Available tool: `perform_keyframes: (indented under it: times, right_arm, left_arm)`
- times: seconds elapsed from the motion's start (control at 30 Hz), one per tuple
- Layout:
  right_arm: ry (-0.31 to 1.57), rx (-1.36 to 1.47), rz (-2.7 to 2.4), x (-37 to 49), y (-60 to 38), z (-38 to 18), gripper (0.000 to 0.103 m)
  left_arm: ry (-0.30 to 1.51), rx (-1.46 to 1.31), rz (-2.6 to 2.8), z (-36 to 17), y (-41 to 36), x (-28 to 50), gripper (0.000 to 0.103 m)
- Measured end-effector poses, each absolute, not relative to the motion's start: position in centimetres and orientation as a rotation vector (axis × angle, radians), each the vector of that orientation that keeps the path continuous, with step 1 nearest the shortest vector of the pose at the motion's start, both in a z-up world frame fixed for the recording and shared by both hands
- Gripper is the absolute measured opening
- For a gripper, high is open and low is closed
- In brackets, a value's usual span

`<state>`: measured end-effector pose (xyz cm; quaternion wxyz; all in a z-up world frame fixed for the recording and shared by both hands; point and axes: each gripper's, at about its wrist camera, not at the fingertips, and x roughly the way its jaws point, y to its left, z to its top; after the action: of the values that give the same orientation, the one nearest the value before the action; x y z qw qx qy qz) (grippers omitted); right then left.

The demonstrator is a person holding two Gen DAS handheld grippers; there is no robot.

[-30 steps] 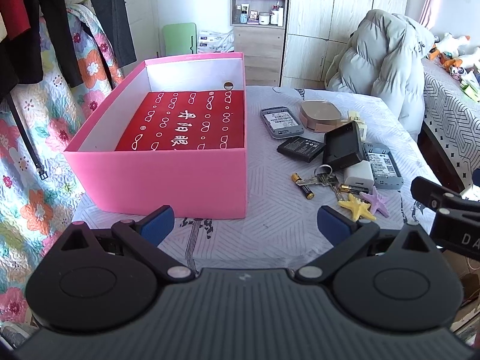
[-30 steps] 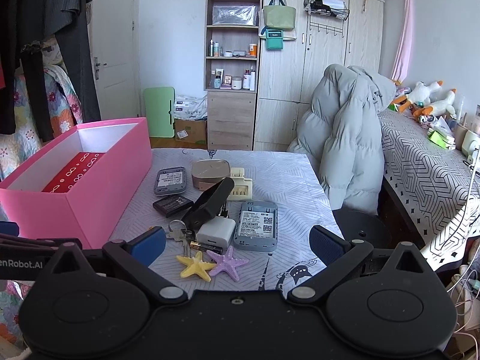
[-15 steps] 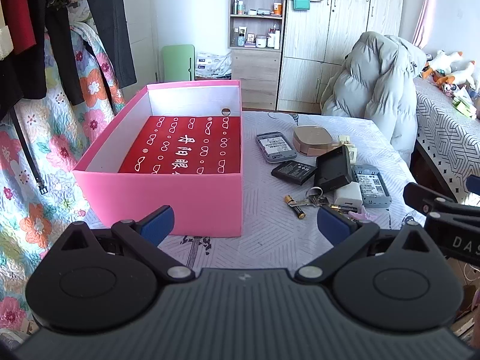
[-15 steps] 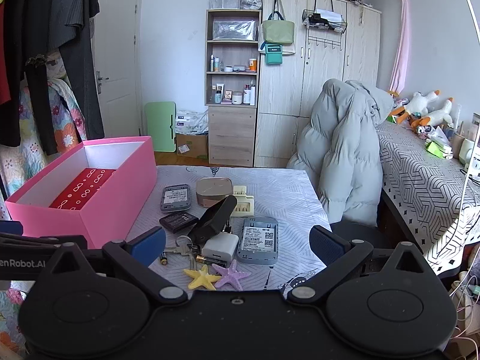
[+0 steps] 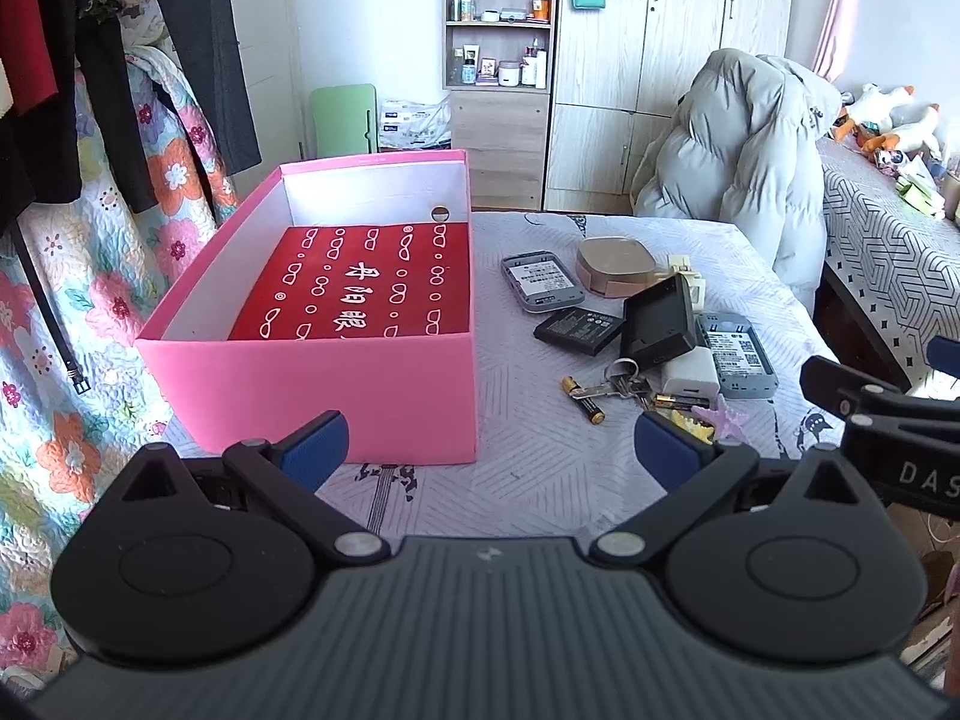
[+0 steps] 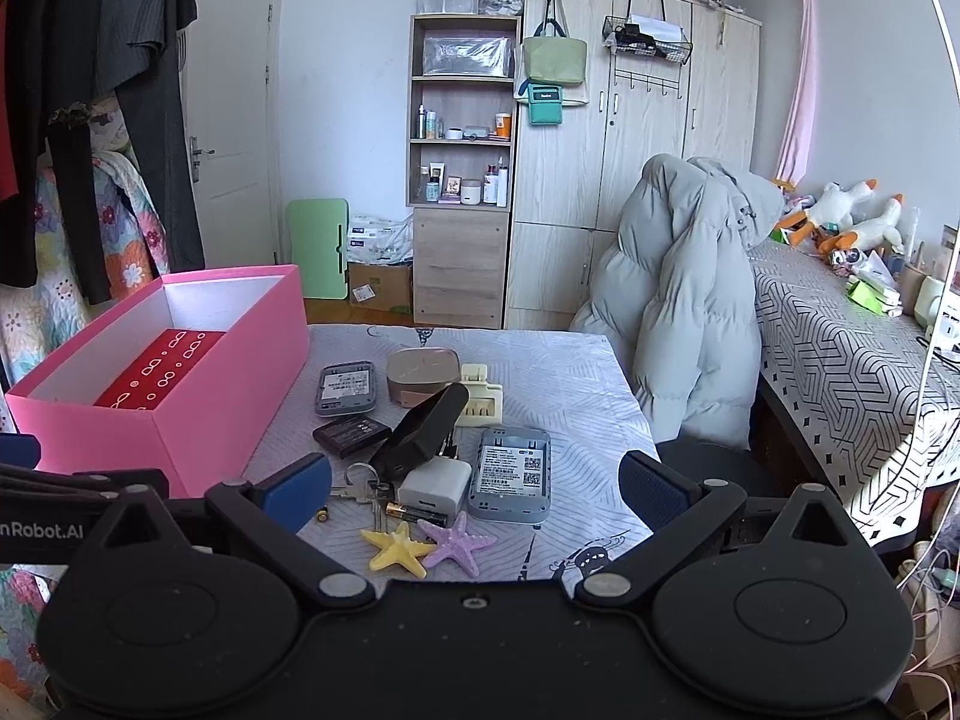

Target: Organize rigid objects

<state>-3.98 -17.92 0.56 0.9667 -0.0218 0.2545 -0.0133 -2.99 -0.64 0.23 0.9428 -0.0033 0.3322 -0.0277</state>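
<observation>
Left wrist view gives us the table [image 5: 540, 480], spread with a pale quilted cloth printed in fine chevrons, and on its left half the biggest thing in play: an open pink cardboard box [image 5: 312, 384], white inside, its floor covered by a flat red box [image 5: 360, 282] with white lettering. We judge the box stands open and beside the clutter because it is the place to put things. To its right lies the loose heap of hard small goods, none yet boxed: a rounded beige case [image 6: 423, 372], two grey pocket routers [image 6: 510, 474] lying label-up with their backs off, a black device [image 6: 423, 432] propped at a tilt on its neighbours, a flat black battery pack [image 5: 579, 331], a glossy white charger cube [image 6: 435, 483], a cream hair claw [image 6: 480, 402], a bunch of keys [image 5: 624, 381], an AA battery [image 5: 583, 401], and nearest us a yellow starfish [image 6: 396, 549] touching a purple starfish [image 6: 459, 540]. Our left gripper [image 5: 489, 450] hangs over the near table edge before the box, jaws wide and empty; our right gripper [image 6: 474, 483] faces the heap, jaws likewise wide with nothing between the blue ribbed pads [image 6: 300, 489]. We take it that the first pick is ahead, and the smooth, slim shapes will want a flat, square grip.
</observation>
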Motion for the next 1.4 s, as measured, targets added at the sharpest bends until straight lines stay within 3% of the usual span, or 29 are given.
perform_keyframes:
  times: [0.47,0.67,0.83,1.1,1.4]
  right_arm:
    - [0.52,-0.045,-0.044,-3.9,-18.3,0.1,0.103]
    - [0.373,0.079,-0.002,-3.7,-20.1,-0.5,0.103]
    - [0.474,0.061,0.019,-1.6,-20.2,-1.2,0.103]
    - [0.59,0.011,0.092,0.8,-19.1,-2.0,0.101]
    - [0.632,0.008,0.113,3.8,-18.2,-2.0,0.098]
  left_arm:
    - [0.727,0.008,-0.14,0.0,-1.0,-2.8,0.101]
    - [0.814,0.023,-0.29,0.0,-0.3,-2.1,0.097]
    - [0.837,0.076,-0.373,1.2,0.8,-1.3,0.095]
    - [0.725,0.185,-0.3,5.1,5.5,1.5,0.095]
    - [0.798,0.258,-0.221,6.9,10.4,9.2,0.095]
